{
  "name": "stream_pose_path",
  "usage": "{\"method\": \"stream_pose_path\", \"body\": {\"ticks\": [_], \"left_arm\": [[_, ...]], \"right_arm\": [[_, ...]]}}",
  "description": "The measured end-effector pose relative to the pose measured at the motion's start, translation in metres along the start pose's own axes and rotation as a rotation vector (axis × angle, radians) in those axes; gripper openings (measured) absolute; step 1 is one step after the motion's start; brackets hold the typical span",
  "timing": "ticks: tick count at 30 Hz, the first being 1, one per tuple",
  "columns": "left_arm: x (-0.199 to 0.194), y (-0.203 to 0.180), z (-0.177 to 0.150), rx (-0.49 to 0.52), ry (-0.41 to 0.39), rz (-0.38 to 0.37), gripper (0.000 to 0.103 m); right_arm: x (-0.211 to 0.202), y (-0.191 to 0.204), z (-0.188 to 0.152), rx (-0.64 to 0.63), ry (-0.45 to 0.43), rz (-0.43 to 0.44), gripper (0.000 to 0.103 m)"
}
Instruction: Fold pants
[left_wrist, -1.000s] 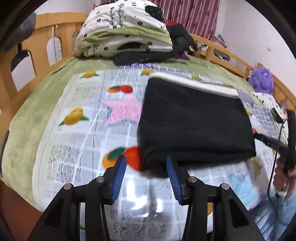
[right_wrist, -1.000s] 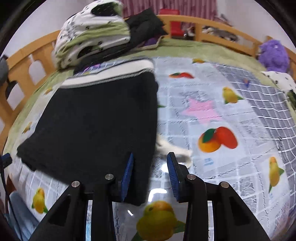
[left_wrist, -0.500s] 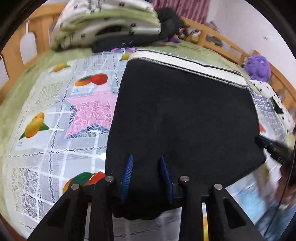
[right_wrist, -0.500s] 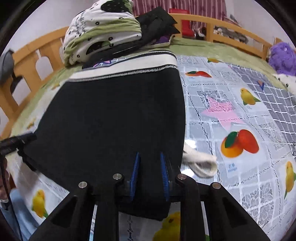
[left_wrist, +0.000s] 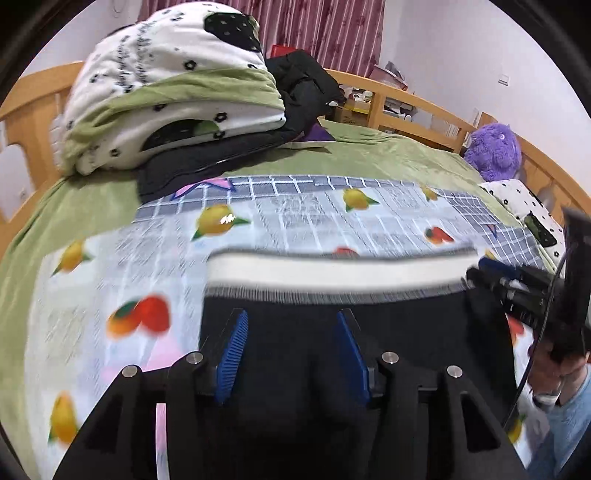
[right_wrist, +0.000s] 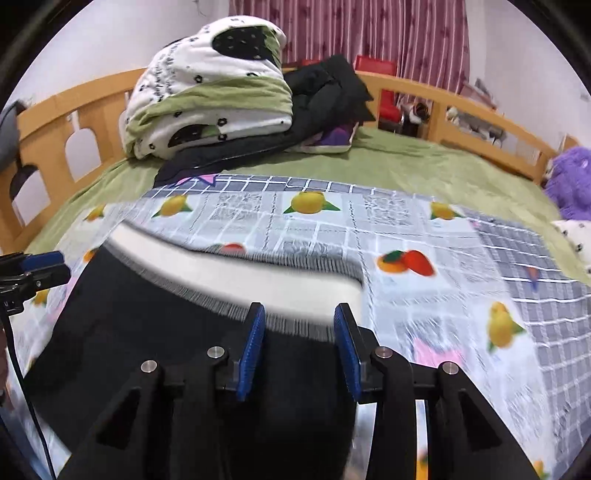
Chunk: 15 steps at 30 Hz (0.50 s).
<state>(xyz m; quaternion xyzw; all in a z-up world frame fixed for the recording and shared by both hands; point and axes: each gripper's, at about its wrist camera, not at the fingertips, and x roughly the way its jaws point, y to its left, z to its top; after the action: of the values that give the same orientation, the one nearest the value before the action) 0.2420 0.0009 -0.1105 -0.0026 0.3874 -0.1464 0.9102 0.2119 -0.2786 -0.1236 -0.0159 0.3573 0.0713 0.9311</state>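
Pants (left_wrist: 332, 332): black, folded on the fruit-print mat (left_wrist: 295, 214), white waistband (left_wrist: 332, 269) far.
Left gripper (left_wrist: 290, 354): jaws opening, nothing pinched.
Right gripper (right_wrist: 300, 350): likewise.
Advice: release both together, lift straight off.

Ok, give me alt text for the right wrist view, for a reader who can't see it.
The right claw, jaws opening with nothing pinched, hangs over folded black pants with a white waistband, lying on a fruit-print mat on a green bed. The left claw shows at the left edge; stacked bedding sits behind.
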Motion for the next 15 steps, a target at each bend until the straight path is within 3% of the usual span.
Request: {"method": "stream_pose_path", "body": {"ticks": [3, 4, 6, 10, 13, 15], "left_arm": [[0.058, 0.006, 0.003, 0.024, 0.118, 0.079, 0.048], [0.073, 0.009, 0.000, 0.023, 0.147, 0.071, 0.049], [0.074, 0.012, -0.002, 0.005, 0.122, 0.051, 0.049], [0.073, 0.016, -0.005, -0.010, 0.108, 0.032, 0.049], [0.049, 0.014, -0.011, -0.002, 0.121, 0.033, 0.049], [0.027, 0.011, -0.026, 0.030, 0.171, -0.014, 0.049]], "right_arm": [[0.044, -0.006, -0.003, -0.017, 0.052, -0.032, 0.036], [0.050, -0.010, -0.004, -0.005, 0.045, -0.027, 0.037], [0.057, -0.022, -0.002, 0.040, 0.048, 0.019, 0.037], [0.065, -0.021, 0.003, 0.036, 0.065, -0.002, 0.037], [0.056, -0.020, 0.001, 0.037, 0.060, 0.000, 0.040], [0.034, -0.024, -0.005, 0.065, 0.054, 0.026, 0.041]]}}
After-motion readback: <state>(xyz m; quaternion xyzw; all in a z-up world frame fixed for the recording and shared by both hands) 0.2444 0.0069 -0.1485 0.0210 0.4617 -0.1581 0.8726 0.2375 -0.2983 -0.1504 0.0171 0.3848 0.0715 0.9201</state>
